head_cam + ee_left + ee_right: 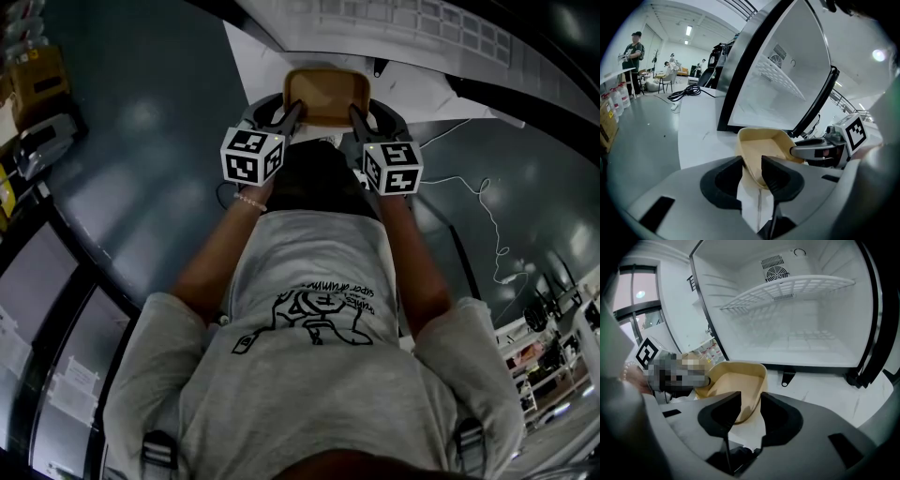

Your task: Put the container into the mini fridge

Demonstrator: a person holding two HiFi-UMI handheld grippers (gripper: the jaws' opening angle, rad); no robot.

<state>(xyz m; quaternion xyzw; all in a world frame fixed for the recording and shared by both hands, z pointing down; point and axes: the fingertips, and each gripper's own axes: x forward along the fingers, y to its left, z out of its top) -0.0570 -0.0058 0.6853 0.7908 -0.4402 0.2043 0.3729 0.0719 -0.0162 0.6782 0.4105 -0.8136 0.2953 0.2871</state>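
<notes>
Container [323, 94]: tan open tub with rounded corners, held between the two grippers, outside the fridge and just short of its lower front edge.
Left gripper [752, 161]: jaws clamped on the tub's left wall, with the rim running up between them.
Right gripper [751, 399]: jaws clamped on the tub's right wall, opposite the other grip.
Mini fridge [797, 333]: standing on the table with its mouth facing the tub; white inside, with a dark frame around the opening.
Door [876, 333]: swung wide to the right of the opening, its dark edge well apart from the tub.
Shelf [787, 291]: white wire rack across the upper part of the fridge; the tub's rim sits lower than it.
Lower compartment: white floor and back wall show in full beneath the rack, wider than the tub.
Table [825, 390]: white top under the tub and the fridge; a strip of it shows between the tub's far rim and the fridge sill.
</notes>
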